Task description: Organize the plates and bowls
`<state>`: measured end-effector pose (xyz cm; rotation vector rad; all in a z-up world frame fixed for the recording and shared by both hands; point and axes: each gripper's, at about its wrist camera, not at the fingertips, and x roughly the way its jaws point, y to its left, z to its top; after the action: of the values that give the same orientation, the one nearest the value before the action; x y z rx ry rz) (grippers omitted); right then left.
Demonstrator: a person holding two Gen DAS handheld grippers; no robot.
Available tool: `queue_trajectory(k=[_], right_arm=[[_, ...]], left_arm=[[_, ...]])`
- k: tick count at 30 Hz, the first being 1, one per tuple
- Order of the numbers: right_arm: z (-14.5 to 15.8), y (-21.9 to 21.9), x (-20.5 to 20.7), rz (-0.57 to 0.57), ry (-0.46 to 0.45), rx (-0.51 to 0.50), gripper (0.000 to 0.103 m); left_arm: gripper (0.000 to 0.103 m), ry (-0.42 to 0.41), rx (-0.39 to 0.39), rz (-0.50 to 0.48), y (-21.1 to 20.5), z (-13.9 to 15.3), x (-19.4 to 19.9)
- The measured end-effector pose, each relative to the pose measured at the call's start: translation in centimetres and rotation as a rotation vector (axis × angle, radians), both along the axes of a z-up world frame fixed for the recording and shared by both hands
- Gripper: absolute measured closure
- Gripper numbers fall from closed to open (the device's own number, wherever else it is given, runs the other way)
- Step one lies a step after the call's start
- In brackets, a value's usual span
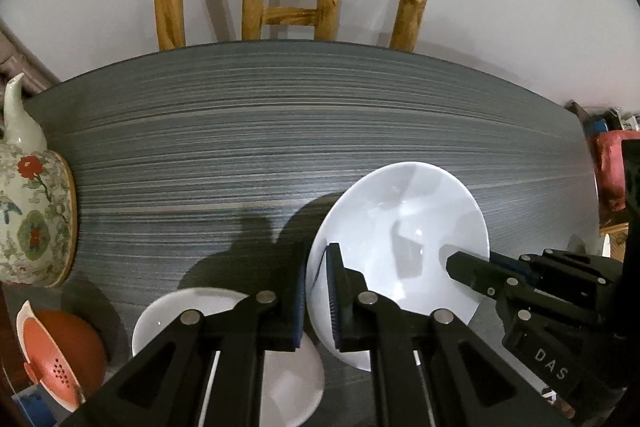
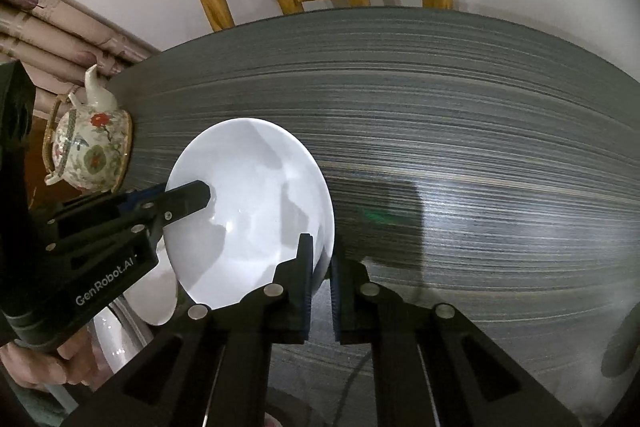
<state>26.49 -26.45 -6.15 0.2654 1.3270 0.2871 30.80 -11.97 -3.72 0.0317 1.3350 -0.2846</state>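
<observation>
White glazed ceramic bowl is clamped at opposite rims: left gripper on its near-left edge, right gripper on its right edge; smaller white bowl sits lower-left.

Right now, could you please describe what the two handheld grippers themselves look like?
Both are matte black plastic. The left gripper and right gripper have flat fingers with blue ribbed pads, triangular cut-outs and round silver pins. White lettering reads "GenRobot.AI" on the left and "DAS" on the right.

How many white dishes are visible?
2: a bowl pinched at opposite rims by both hand-held grippers, and a dish below the left one. Others may be hidden.
</observation>
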Motion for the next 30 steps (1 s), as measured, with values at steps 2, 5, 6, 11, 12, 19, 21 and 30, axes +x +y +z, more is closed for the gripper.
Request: queue_trajectory(k=[2, 5, 6, 11, 12, 19, 21, 30], right_arm=[[0.6, -0.1, -0.4, 0.001, -0.003, -0.007, 0.095], [1.4, -0.2, -1.0, 0.007, -0.007, -0.016, 0.095], [1.6, -0.2, -1.1, 0.006, -0.007, -0.018, 0.095], [3.2, -0.4, -2.6, 0.009, -0.025, -0.030, 0.095], [3.5, -0.4, -2.9, 0.011, -0.029, -0.030, 0.095], [5.4, 0.0, -5.8, 0.025, -0.045, -0.035, 0.095], [5.7, 0.3, -6.6, 0.034, -0.045, -0.036, 0.095], [6.4, 1.3, -11.1, 0.064, -0.042, -0.022, 0.095]], left_arm=[[0.094, -0.008, 0.005, -0.005, -0.1, 0.6, -0.5], [0.094, -0.020, 0.005, -0.014, -0.3, 1.4, -1.4], [0.094, -0.022, 0.006, -0.014, -0.3, 1.7, -1.8], [0.094, -0.036, 0.014, -0.016, -0.1, 2.9, -3.4], [0.094, -0.036, 0.013, -0.015, -0.1, 3.1, -3.7], [0.094, -0.048, 0.018, -0.013, 0.3, 4.5, -7.1], [0.094, -0.050, 0.017, -0.009, 0.6, 4.8, -8.1], [0.094, -0.055, 0.030, -0.002, 1.7, 5.5, -13.0]])
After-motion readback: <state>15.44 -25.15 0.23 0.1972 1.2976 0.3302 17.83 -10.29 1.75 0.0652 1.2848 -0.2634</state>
